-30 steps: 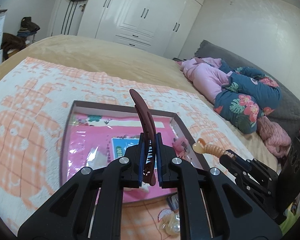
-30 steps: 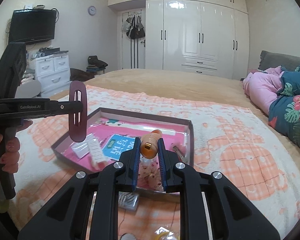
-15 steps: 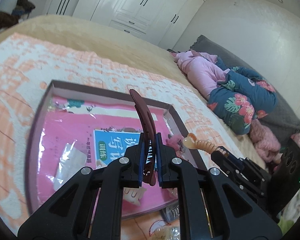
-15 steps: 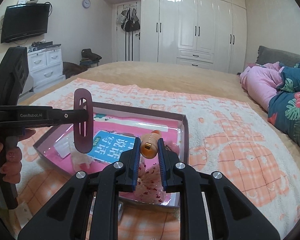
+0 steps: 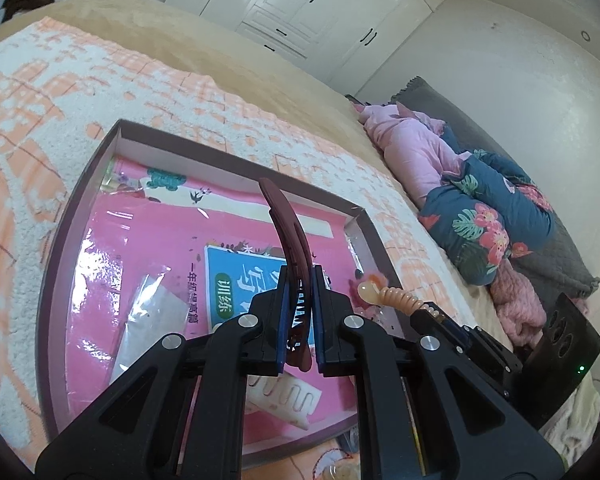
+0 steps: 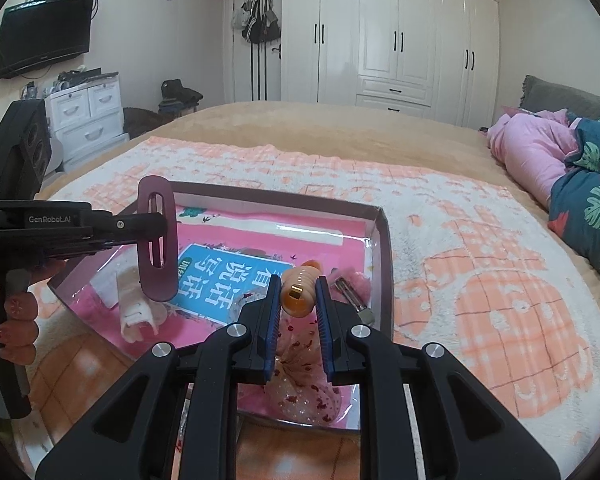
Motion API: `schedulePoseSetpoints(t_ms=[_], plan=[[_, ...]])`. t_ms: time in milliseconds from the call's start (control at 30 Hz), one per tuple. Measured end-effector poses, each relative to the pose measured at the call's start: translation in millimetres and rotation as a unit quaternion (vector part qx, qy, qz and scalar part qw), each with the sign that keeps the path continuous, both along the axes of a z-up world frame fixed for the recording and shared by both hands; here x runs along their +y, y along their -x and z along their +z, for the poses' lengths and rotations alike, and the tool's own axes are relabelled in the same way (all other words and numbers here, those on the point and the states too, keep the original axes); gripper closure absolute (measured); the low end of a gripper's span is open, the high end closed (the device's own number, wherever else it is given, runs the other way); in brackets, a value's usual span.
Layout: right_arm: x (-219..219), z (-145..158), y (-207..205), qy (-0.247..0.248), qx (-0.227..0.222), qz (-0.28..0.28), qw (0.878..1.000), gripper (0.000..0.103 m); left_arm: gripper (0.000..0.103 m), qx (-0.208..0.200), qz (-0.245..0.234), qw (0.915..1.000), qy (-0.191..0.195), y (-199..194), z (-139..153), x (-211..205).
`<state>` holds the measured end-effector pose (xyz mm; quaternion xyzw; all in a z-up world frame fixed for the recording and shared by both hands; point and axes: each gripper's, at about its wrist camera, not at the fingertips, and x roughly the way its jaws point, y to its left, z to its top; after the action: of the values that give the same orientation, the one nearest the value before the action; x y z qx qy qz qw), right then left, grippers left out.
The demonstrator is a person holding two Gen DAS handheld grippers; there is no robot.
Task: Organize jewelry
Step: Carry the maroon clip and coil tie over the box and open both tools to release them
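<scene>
A shallow brown box (image 5: 80, 184) with a pink booklet (image 5: 148, 248) as its floor lies on the bed; it also shows in the right wrist view (image 6: 384, 248). My left gripper (image 5: 299, 308) is shut on a dark red hair clip (image 5: 286, 224) and holds it above the box; the clip also shows in the right wrist view (image 6: 156, 240). My right gripper (image 6: 299, 300) is shut on an orange ribbed hair clip (image 6: 298, 290) over the box's right side, also visible in the left wrist view (image 5: 392, 296).
In the box lie a white hair clip (image 6: 134, 304), a pink speckled scrunchie (image 6: 300, 344) and a small metal clip (image 6: 350, 296). The box sits on an orange-and-white blanket (image 6: 480, 272). Pink and floral bedding (image 6: 560, 160) is piled at the right.
Both grippers have moved forward and lower over the box, each still holding its clip. The left view now looks more steeply down into the box.
</scene>
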<state>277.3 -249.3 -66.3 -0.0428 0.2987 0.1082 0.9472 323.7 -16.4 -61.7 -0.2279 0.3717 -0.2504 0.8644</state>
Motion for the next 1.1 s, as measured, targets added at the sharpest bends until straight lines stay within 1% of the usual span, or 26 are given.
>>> schedulePoseSetpoints(t_ms=[367, 600, 700, 767, 833, 900, 967, 1100], plan=[[3, -14, -11, 0.007, 0.044, 0.004, 0.999, 0.086, 0.098, 0.033, 0.029, 0.999, 0.0, -8, -18, 15], [7, -22, -6, 0.013, 0.07, 0.013, 0.997, 0.084, 0.098, 0.041, 0.04, 0.9984, 0.004, -8, -19, 23], [8, -24, -3, 0.014, 0.073, 0.015, 0.997, 0.084, 0.098, 0.04, 0.042, 0.9983, -0.001, -7, -18, 23], [7, -24, -1, 0.012, 0.075, 0.016, 0.997, 0.082, 0.098, 0.038, 0.043, 0.9983, -0.007, -6, -16, 24], [5, -22, 1, 0.004, 0.075, 0.017, 0.997, 0.077, 0.098, 0.037, 0.043, 0.9983, -0.009, -6, -15, 24], [2, -20, 5, -0.002, 0.072, 0.016, 0.997, 0.074, 0.098, 0.038, 0.044, 0.9983, -0.01, -5, -14, 24], [-1, -17, 8, -0.009, 0.068, 0.015, 0.998, 0.073, 0.098, 0.037, 0.044, 0.9982, -0.014, -5, -13, 23], [-7, -10, 14, -0.015, 0.057, 0.01, 0.998, 0.065, 0.098, 0.036, 0.048, 0.9981, -0.018, -2, -11, 26]])
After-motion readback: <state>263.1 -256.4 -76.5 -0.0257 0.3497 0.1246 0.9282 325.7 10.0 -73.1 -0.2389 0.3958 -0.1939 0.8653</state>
